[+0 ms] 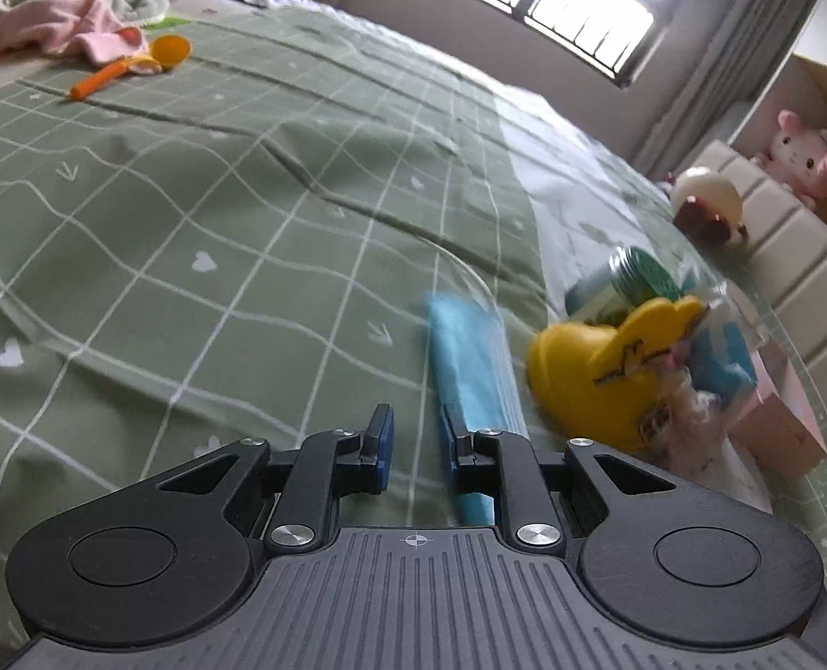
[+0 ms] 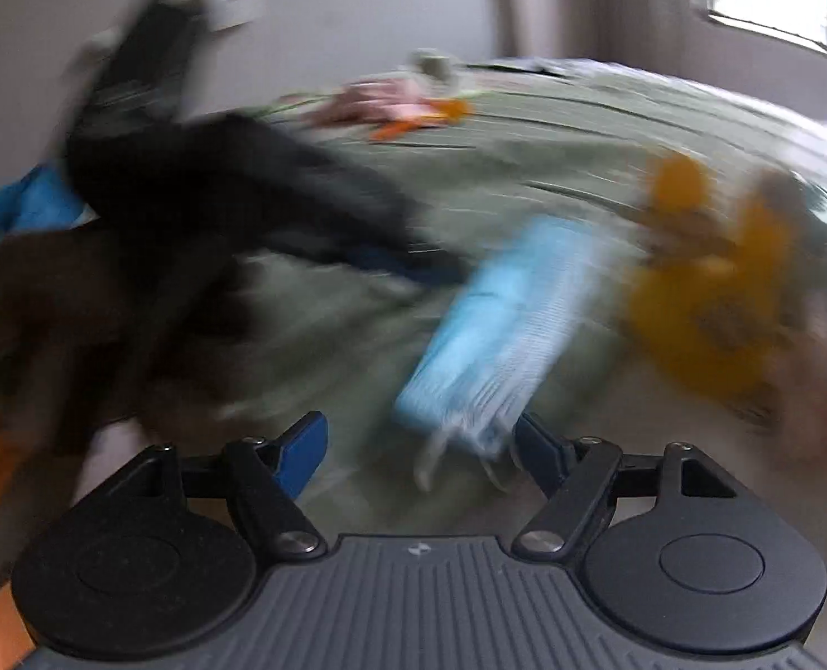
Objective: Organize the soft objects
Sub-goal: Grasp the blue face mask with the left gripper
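Here the left gripper hangs low over a bed covered in a green checked sheet, its jaws set narrow with only bare sheet showing in the gap between them. A light blue cloth lies on the sheet just ahead of the right-hand jaw and runs back beside and under that jaw; it sits outside the gap, and whether the jaw touches it cannot be told. Beyond the cloth, further to the right of the jaws, a yellow plush toy rests among a heap of small items, with a teal-lidded jar just behind it. Far ahead and to the left of the jaws lie a bundle of pink and grey clothes and an orange spoon.

The right wrist view is heavily blurred. The right gripper has its jaws standing wide, nothing pressed by them. The same blue cloth lies just ahead of the gap, leaning toward the right-hand jaw, its near end close to that jaw's tip. The left gripper shows as a dark smear ahead and to the left, and the yellow plush toy to the right.
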A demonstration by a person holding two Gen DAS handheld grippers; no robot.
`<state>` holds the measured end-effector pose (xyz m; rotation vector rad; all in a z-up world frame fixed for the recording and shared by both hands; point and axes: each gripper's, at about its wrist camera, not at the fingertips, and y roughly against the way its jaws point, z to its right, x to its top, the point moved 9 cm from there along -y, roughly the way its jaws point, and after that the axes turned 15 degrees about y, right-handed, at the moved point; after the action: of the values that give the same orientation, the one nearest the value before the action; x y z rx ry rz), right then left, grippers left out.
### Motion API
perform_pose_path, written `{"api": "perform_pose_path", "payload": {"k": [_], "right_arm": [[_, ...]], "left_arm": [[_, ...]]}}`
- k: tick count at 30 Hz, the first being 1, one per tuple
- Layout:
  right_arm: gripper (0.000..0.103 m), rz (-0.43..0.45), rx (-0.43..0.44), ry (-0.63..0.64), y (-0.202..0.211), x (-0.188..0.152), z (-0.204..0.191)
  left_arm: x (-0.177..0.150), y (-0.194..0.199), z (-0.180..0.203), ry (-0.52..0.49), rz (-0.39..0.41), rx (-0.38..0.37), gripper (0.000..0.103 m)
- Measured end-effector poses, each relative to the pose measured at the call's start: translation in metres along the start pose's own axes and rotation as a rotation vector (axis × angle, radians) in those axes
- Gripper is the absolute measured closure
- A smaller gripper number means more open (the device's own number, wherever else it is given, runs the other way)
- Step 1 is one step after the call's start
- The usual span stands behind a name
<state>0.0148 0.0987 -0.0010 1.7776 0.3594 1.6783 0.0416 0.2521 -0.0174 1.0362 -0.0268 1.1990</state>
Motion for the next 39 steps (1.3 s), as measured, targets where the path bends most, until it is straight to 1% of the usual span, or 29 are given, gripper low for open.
{"api": "perform_pose_path", "payload": {"k": [3, 4, 5, 6, 7, 9, 11, 14, 16, 18, 20, 21, 22, 24, 26, 28, 29, 31, 32, 34, 36, 37, 39], "right_arm": [[0.028, -0.004, -0.064, 0.046, 0.013, -0.002, 0.001], [0.028, 0.0, -0.087, 0.043, 0.022, -0.005, 0.006], [0.028, 0.005, -0.118, 0.033, 0.031, -0.01, 0.015], [0.028, 0.008, -0.149, 0.022, 0.039, -0.014, 0.023], [0.028, 0.01, -0.188, 0.007, 0.047, -0.017, 0.034], [0.028, 0.017, -0.294, -0.034, 0.064, -0.027, 0.061], [0.028, 0.033, -0.396, -0.081, 0.078, -0.037, 0.088], [0.027, 0.042, -0.543, -0.133, 0.098, -0.056, 0.122], [0.027, 0.039, -0.584, -0.167, 0.105, -0.068, 0.135], [0.027, 0.045, -0.584, -0.228, 0.108, -0.081, 0.146], [0.027, 0.041, -0.551, -0.289, 0.101, -0.09, 0.152], [0.027, 0.033, -0.534, -0.307, 0.096, -0.091, 0.155], [0.027, 0.029, -0.521, -0.32, 0.088, -0.09, 0.159], [0.027, 0.035, -0.5, -0.339, 0.086, -0.094, 0.163], [0.026, 0.044, -0.479, -0.359, 0.085, -0.097, 0.164], [0.025, 0.052, -0.465, -0.375, 0.086, -0.102, 0.165], [0.024, 0.055, -0.457, -0.382, 0.087, -0.103, 0.165], [0.023, 0.063, -0.441, -0.396, 0.088, -0.104, 0.166], [0.023, 0.068, -0.435, -0.403, 0.088, -0.104, 0.167], [0.023, 0.078, -0.426, -0.415, 0.09, -0.105, 0.167], [0.023, 0.081, -0.422, -0.42, 0.09, -0.105, 0.167], [0.022, 0.08, -0.422, -0.419, 0.09, -0.105, 0.167], [0.022, 0.076, -0.422, -0.415, 0.089, -0.105, 0.167]], "left_arm": [[0.003, 0.002, 0.009, -0.006, 0.037, -0.04, 0.084], [0.002, 0.004, 0.018, -0.042, 0.053, -0.054, 0.084], [-0.001, 0.006, 0.029, -0.101, 0.073, -0.062, 0.084], [-0.005, 0.008, 0.041, -0.185, 0.096, -0.062, 0.083], [-0.012, 0.008, 0.053, -0.271, 0.111, -0.049, 0.083], [-0.03, 0.0, 0.07, -0.424, 0.108, 0.001, 0.082], [-0.046, -0.015, 0.08, -0.512, 0.07, 0.059, 0.081], [-0.059, -0.035, 0.081, -0.548, 0.011, 0.109, 0.081], [-0.062, -0.041, 0.083, -0.555, 0.006, 0.117, 0.081], [-0.062, -0.044, 0.086, -0.539, -0.018, 0.096, 0.081], [-0.065, -0.047, 0.089, -0.503, -0.067, 0.048, 0.081], [-0.067, -0.048, 0.091, -0.502, -0.077, 0.031, 0.081], [-0.069, -0.049, 0.093, -0.512, -0.076, 0.026, 0.081], [-0.071, -0.049, 0.095, -0.516, -0.076, 0.009, 0.081], [-0.068, -0.041, 0.096, -0.489, -0.071, -0.019, 0.079], [-0.058, -0.026, 0.094, -0.47, -0.01, -0.013, 0.078], [-0.049, -0.018, 0.09, -0.459, 0.041, 0.01, 0.078], [-0.033, -0.015, 0.08, -0.42, 0.093, 0.061, 0.078], [-0.027, -0.017, 0.073, -0.395, 0.094, 0.072, 0.078], [-0.02, -0.028, 0.058, -0.321, 0.052, 0.091, 0.078], [-0.018, -0.038, 0.046, -0.232, 0.004, 0.076, 0.078], [-0.019, -0.04, 0.044, -0.211, -0.006, 0.058, 0.078], [-0.025, -0.04, 0.05, -0.254, -0.017, 0.036, 0.077]]}}
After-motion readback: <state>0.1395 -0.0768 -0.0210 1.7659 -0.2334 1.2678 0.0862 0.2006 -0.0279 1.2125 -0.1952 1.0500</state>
